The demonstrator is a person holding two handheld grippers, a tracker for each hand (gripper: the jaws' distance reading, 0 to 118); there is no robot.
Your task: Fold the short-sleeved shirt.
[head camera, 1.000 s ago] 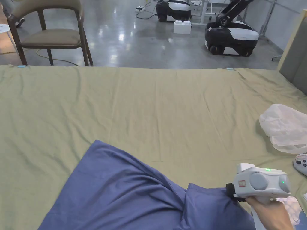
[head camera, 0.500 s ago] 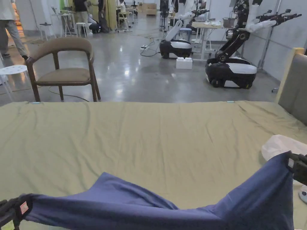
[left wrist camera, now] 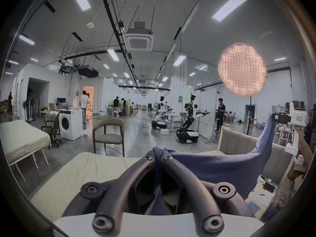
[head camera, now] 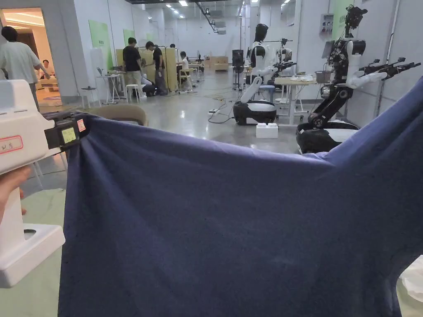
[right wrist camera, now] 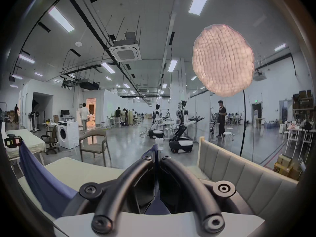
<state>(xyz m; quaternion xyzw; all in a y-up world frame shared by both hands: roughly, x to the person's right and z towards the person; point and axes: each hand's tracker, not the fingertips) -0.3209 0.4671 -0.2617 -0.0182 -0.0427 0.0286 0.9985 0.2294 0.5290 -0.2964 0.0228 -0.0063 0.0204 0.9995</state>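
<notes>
No text, number or brand can be read with certainty.

The left gripper (head camera: 78,126) carries three stickers. A red-bordered label (head camera: 10,144) sits on the white body behind the jaws. A yellow-green sticker (head camera: 68,135) and a small red-edged sticker (head camera: 81,125) sit just behind the jaws, which are closed on the shirt (head camera: 231,231). Their marks are too small to make out.

In the left gripper view, the right gripper (left wrist camera: 275,117) bears a red-bordered tag (left wrist camera: 299,119) on its body behind the jaws, also illegible.

A green lit sign (left wrist camera: 250,102) over a doorway, far beyond the jaws, is too small to read.
</notes>
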